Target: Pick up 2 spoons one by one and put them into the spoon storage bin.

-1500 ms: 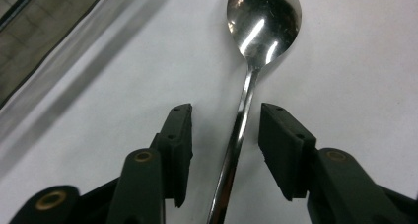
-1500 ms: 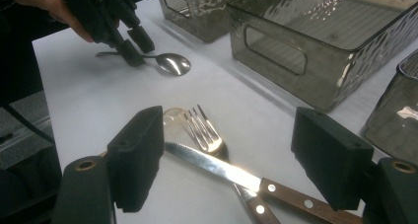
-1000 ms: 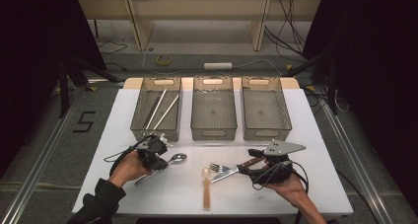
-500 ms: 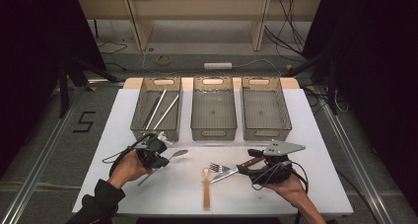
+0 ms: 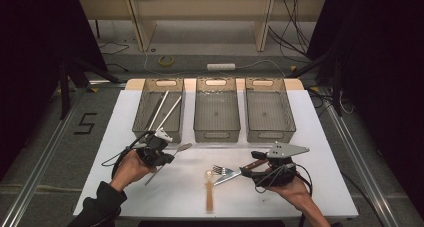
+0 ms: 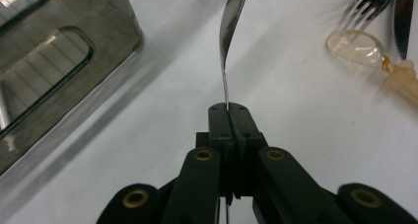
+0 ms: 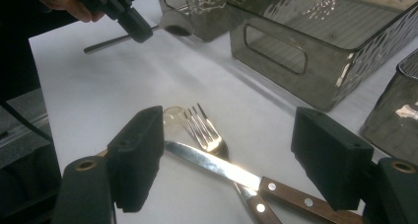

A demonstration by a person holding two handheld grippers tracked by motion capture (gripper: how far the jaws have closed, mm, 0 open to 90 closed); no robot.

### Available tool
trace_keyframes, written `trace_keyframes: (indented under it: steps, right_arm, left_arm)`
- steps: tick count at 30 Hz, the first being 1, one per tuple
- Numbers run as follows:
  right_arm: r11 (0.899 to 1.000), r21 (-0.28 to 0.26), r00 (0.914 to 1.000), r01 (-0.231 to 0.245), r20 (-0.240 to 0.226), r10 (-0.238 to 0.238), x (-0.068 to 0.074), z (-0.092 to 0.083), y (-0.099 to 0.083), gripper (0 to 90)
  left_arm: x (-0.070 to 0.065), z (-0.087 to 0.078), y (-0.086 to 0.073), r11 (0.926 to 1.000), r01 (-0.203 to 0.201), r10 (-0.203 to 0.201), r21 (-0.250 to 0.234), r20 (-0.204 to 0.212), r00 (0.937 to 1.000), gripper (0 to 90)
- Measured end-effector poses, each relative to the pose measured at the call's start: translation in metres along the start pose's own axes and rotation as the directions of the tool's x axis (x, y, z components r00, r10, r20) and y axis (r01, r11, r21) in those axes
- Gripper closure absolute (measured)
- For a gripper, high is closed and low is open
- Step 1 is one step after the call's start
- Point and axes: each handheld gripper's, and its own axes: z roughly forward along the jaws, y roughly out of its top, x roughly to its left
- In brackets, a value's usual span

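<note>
My left gripper (image 6: 227, 116) pinches the spoon (image 6: 231, 21) edge-on; it may twist loose. My right gripper (image 7: 231, 160) gapes over the knife (image 7: 231, 172).

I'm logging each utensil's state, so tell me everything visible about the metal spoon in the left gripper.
The metal spoon is slim, shiny and silver-coloured. The left gripper is shut on its thin handle, with the bowl pointing away beyond the jaws. It is held over the white table, just in front of the left bin. Whether any part touches the table is unclear.
</note>
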Motion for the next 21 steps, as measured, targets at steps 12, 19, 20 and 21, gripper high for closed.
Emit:
trace_keyframes:
  steps: [12, 19, 20, 21]
  right_arm:
    - [1.000, -0.003, 1.0000, -0.002, 0.002, 0.002, 0.000, 0.000, 0.000, 29.6]
    - [1.000, 0.001, 1.0000, -0.006, 0.001, 0.006, -0.001, 0.000, 0.000, 29.6]
    - [1.000, -0.001, 1.0000, -0.006, 0.003, 0.006, -0.001, 0.000, 0.000, 29.6]
    - [1.000, -0.001, 1.0000, -0.006, 0.003, 0.006, -0.001, 0.001, 0.000, 29.6]
  left_arm:
    - [0.000, -0.010, 0.007, 0.9948, 0.044, -0.044, -0.092, 0.000, 0.9990, 89.4]
    - [0.004, -0.014, 0.016, 0.9865, 0.064, -0.065, -0.151, -0.007, 0.9978, 89.4]
    - [0.005, -0.014, 0.018, 0.9854, 0.069, -0.070, -0.156, -0.005, 0.9975, 89.4]
    - [0.006, -0.013, 0.020, 0.9843, 0.071, -0.072, -0.162, -0.001, 0.9974, 89.3]
